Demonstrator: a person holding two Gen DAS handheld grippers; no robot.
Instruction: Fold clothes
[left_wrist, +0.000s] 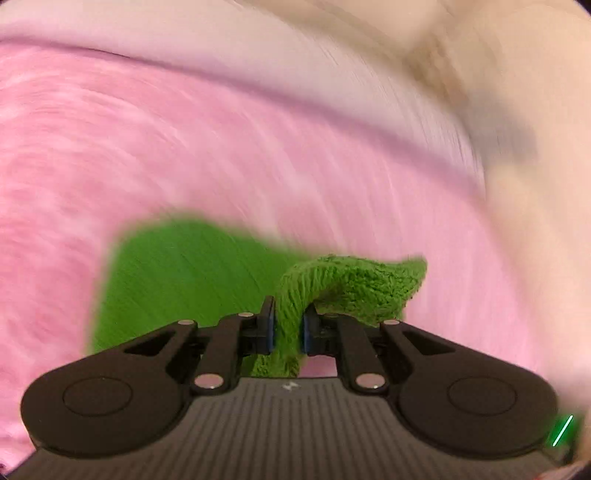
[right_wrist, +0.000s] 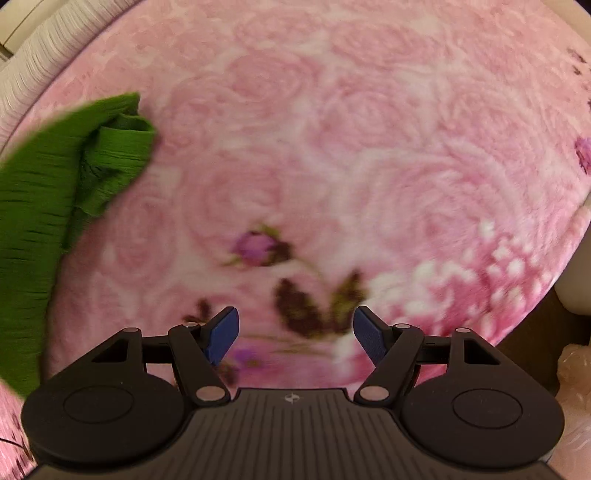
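fleece-like green cloth (left_wrist: 354, 284) is what the left hand-held gripper (left_wrist: 289, 328) has pinched, its blue pads nearly together on a bunched ridge of the fabric, with the free corner flopping over to the right and the rest trailing down onto a pink rose-patterned blanket (left_wrist: 184, 147). from the right wrist view the same green cloth (right_wrist: 44, 192) hangs crumpled at the left edge, creased into loose folds, while the right hand-held gripper (right_wrist: 295, 334) stands wide open over the blanket (right_wrist: 369, 147) with nothing between its pads. the cloth looks light, soft and limp, with a nubby pile that should give the pads good friction; it will sag and fold under its own weight instead of keeping any shape. a hold near an edge or corner seems best, since a mid-panel pinch only gathers a lump. the right one would probably do well to take a second corner so the piece can be stretched flat.
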